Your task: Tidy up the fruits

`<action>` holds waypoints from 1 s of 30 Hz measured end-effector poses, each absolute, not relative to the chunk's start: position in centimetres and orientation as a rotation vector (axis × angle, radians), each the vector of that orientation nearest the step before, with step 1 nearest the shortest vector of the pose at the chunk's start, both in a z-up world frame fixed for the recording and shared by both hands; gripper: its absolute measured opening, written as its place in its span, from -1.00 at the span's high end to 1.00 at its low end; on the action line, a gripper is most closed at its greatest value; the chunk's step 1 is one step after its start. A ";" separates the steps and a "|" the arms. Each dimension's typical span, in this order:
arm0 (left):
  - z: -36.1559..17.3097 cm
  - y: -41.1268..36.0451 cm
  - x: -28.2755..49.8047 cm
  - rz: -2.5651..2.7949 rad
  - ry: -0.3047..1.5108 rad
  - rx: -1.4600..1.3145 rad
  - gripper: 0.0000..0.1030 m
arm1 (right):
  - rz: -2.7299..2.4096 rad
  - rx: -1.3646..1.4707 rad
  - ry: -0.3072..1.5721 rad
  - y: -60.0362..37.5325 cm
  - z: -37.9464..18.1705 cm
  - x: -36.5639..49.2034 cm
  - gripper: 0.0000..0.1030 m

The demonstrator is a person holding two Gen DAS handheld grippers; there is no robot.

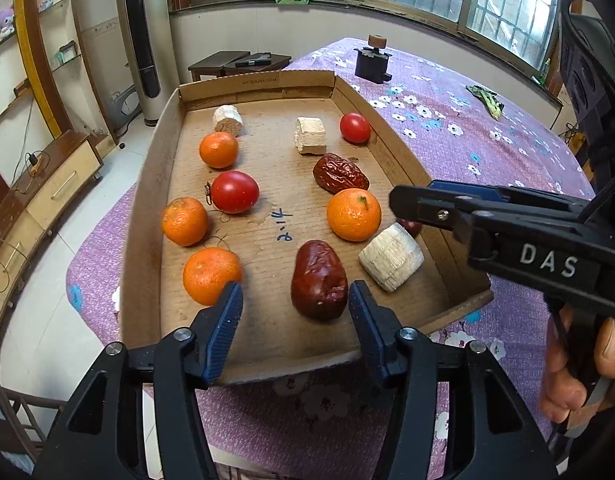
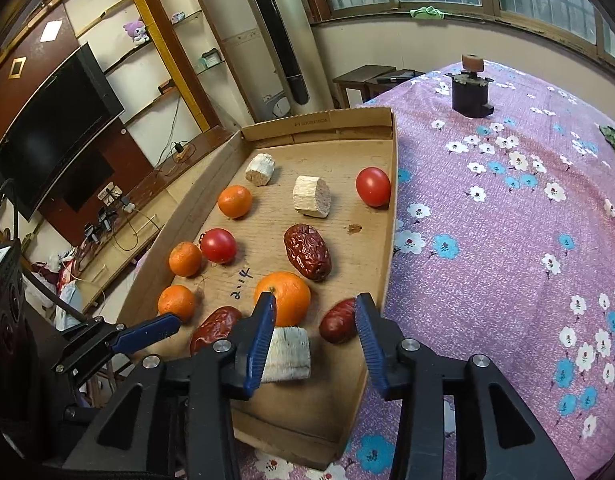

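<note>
A shallow cardboard tray (image 1: pixel 147 200) on the purple floral cloth holds several oranges, tomatoes, wrinkled red dates and pale cut chunks. My left gripper (image 1: pixel 295 296) is open over the tray's near end. A red date (image 1: pixel 318 280) lies between its fingers, close to the right one, and an orange (image 1: pixel 211 274) sits just outside the left one. My right gripper (image 2: pixel 316 304) is open at the tray's near right corner. A second date (image 2: pixel 339 320) lies between its fingers, with an orange (image 2: pixel 283 296) and a pale chunk (image 2: pixel 287 354) by the left finger. Neither gripper holds anything.
A black device topped with a brown roll (image 1: pixel 372 62) stands on the far cloth, and a green vegetable (image 1: pixel 485 100) lies at the far right. A person's hand (image 1: pixel 579 368) grips the right handle. The table edge drops to the floor left of the tray (image 2: pixel 319 122).
</note>
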State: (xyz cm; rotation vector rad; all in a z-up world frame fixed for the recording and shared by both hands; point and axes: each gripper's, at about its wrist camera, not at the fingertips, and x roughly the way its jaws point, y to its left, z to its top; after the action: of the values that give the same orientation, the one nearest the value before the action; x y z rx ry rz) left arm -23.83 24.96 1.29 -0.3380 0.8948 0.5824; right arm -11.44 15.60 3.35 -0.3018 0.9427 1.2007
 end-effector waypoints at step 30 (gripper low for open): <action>2.6 22.3 -27.7 0.639 0.841 -0.186 -0.43 | 1.497 -0.567 0.665 11.6 5.8 -15.4 -0.67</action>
State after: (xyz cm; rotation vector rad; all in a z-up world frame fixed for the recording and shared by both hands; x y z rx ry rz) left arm -27.69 22.25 2.58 -0.1864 0.8414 0.6387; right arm -15.41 11.57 5.84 -0.5665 0.6650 1.4972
